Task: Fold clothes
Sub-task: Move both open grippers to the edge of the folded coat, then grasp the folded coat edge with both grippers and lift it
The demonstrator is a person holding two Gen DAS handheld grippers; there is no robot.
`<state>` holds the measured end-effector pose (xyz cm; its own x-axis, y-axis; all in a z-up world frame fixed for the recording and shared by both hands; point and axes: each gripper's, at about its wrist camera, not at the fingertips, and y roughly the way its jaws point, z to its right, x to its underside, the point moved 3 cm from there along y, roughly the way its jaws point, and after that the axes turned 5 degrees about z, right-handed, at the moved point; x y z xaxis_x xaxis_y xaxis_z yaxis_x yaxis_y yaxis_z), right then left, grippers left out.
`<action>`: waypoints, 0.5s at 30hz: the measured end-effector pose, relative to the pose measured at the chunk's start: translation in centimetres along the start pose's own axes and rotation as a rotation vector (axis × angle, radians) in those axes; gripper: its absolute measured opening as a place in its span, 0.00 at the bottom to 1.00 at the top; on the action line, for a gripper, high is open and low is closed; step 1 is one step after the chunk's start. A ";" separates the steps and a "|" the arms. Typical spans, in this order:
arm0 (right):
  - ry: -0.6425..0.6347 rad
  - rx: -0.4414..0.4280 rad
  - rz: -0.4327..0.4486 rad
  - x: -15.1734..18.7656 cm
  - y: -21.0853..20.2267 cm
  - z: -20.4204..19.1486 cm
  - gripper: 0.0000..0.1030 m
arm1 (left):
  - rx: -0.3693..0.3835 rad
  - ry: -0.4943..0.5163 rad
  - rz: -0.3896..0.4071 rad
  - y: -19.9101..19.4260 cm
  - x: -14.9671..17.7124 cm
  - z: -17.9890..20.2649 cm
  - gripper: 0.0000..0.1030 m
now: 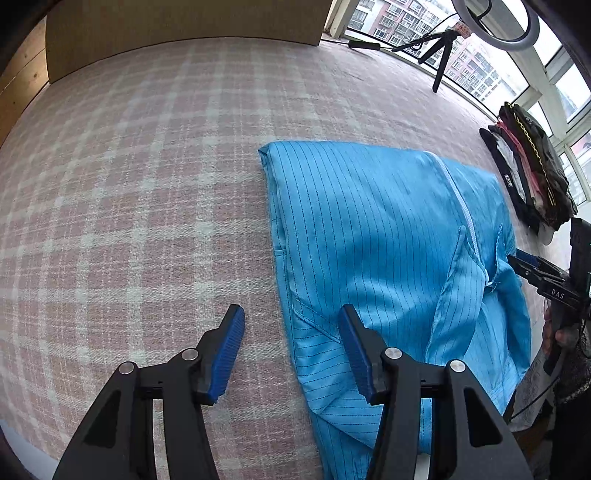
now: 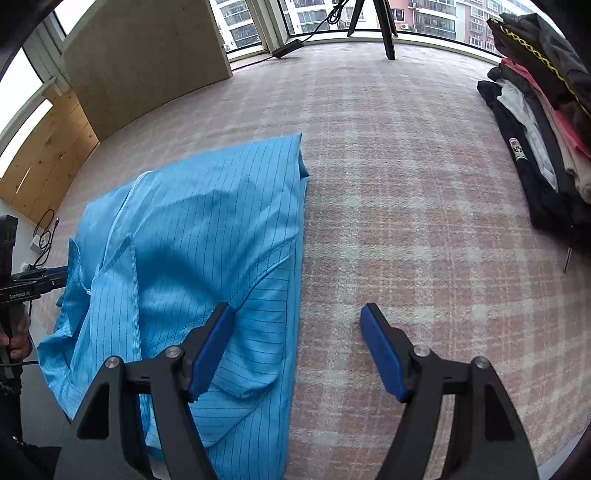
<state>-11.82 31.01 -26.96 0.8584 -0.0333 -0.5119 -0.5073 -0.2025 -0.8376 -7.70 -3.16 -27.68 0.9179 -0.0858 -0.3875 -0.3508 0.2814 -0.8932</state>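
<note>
A light blue pinstriped garment (image 1: 369, 221) (image 2: 207, 206) with a white zipper lies folded into a long panel on a pink plaid blanket (image 1: 129, 203) (image 2: 406, 221), its collar near me. My left gripper (image 1: 291, 314) is open and straddles the garment's left edge near the collar end: one pad over the cloth, the other over the blanket. My right gripper (image 2: 297, 311) is open wider and straddles the right edge the same way. Neither grips the cloth. Each gripper also shows at the side of the other's view, held by a hand.
A stack of folded dark, white and pink clothes (image 1: 532, 177) (image 2: 546, 110) sits on the blanket to the right. A black tripod (image 1: 439, 48) (image 2: 384, 29) stands by the windows at the back. A cardboard board (image 1: 184, 26) (image 2: 147, 55) leans at the far left. A cable and charger (image 2: 40, 240) lie on the left.
</note>
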 end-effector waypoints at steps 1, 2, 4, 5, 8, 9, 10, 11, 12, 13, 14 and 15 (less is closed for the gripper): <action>-0.026 0.015 -0.001 0.2 0.0 -0.4 0.68 | -0.006 0.020 -0.002 0.0 0.1 0.3 0.53; -0.043 0.022 -0.002 0.3 0.1 -0.7 0.68 | -0.014 0.038 -0.004 0.1 0.2 0.6 0.54; -0.073 0.026 -0.001 0.5 0.2 -1.5 0.68 | -0.011 0.066 -0.007 0.3 0.2 1.4 0.53; -0.085 0.027 0.000 0.5 0.3 -1.8 0.68 | -0.003 0.077 -0.009 0.4 0.2 1.9 0.52; -0.134 -0.001 0.000 0.8 0.6 -3.4 0.68 | -0.016 0.133 -0.004 0.5 0.5 3.1 0.47; -0.151 -0.010 0.000 0.9 0.7 -3.9 0.67 | -0.027 0.153 0.000 0.6 0.5 3.5 0.47; -0.174 -0.016 0.008 1.1 0.7 -4.5 0.66 | -0.034 0.170 0.003 0.8 0.5 3.9 0.47; -0.196 -0.012 0.015 1.3 0.8 -5.0 0.66 | -0.034 0.182 0.004 0.8 0.5 4.2 0.46; -0.218 -0.009 0.017 1.5 0.9 -5.4 0.66 | -0.033 0.187 0.004 0.8 0.5 4.3 0.46; -0.228 -0.010 0.019 1.6 1.0 -5.7 0.66 | -0.031 0.192 0.005 0.8 0.6 4.4 0.45; -0.216 -0.024 0.023 1.6 1.0 -5.8 0.66 | -0.024 0.196 0.008 0.7 0.6 4.5 0.44; -0.197 -0.052 0.027 1.5 1.0 -5.8 0.65 | -0.015 0.200 0.011 0.7 0.6 4.5 0.42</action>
<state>-10.58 25.12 -27.43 0.8106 0.1512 -0.5658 -0.5211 -0.2548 -0.8146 -6.53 1.28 -27.48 0.8594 -0.2710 -0.4335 -0.3649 0.2689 -0.8914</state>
